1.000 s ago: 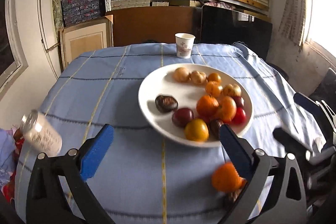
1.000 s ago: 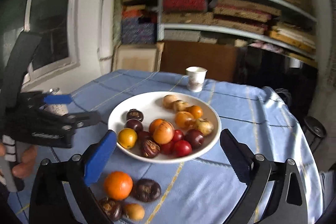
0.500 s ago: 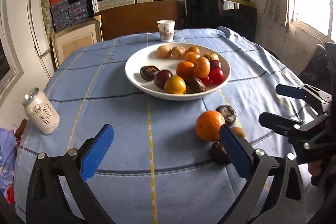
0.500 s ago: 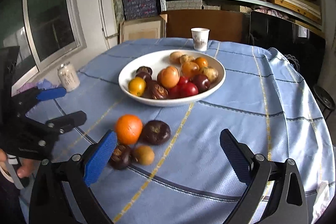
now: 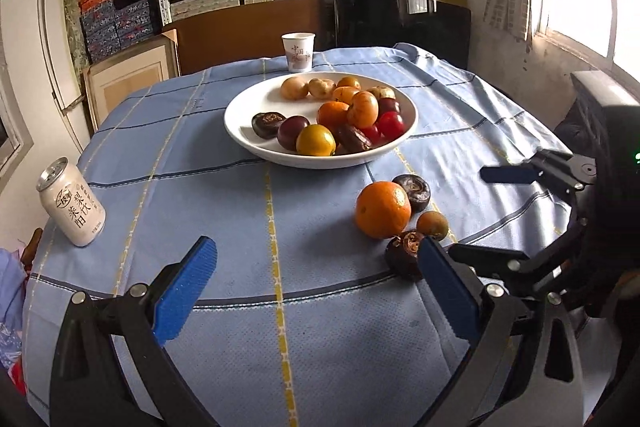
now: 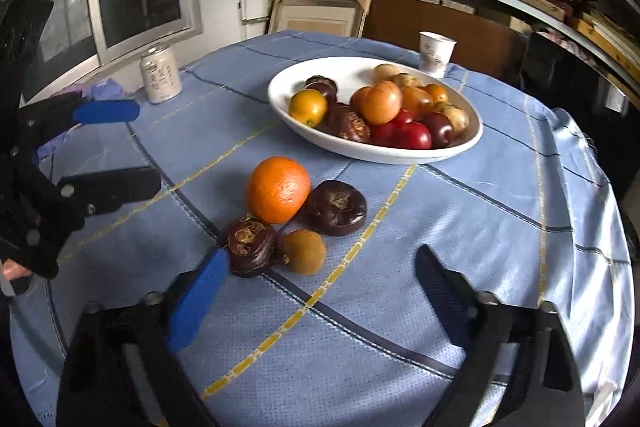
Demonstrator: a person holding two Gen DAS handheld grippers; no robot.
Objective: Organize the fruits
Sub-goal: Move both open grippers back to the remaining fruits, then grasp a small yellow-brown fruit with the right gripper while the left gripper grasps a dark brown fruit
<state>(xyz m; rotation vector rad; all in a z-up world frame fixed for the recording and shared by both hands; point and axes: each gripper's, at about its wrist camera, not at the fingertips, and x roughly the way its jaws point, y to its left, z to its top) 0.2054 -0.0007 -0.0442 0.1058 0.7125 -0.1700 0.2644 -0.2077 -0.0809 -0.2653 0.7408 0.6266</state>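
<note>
Orange (image 6: 278, 189), three small brown fruits (image 6: 335, 207) clustered on cloth; white plate (image 6: 280, 95) heaped with fruit.

Four loose fruits (image 6: 277, 195) on the cloth, one plate (image 6: 464, 143), one cup (image 6: 436, 53), one can (image 6: 160, 75).

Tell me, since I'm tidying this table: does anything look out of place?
Yes. Four fruits lie loose on the tablecloth beside the plate: an orange, two dark fruits and a small brown fruit. The other fruit is on the plate.
</note>
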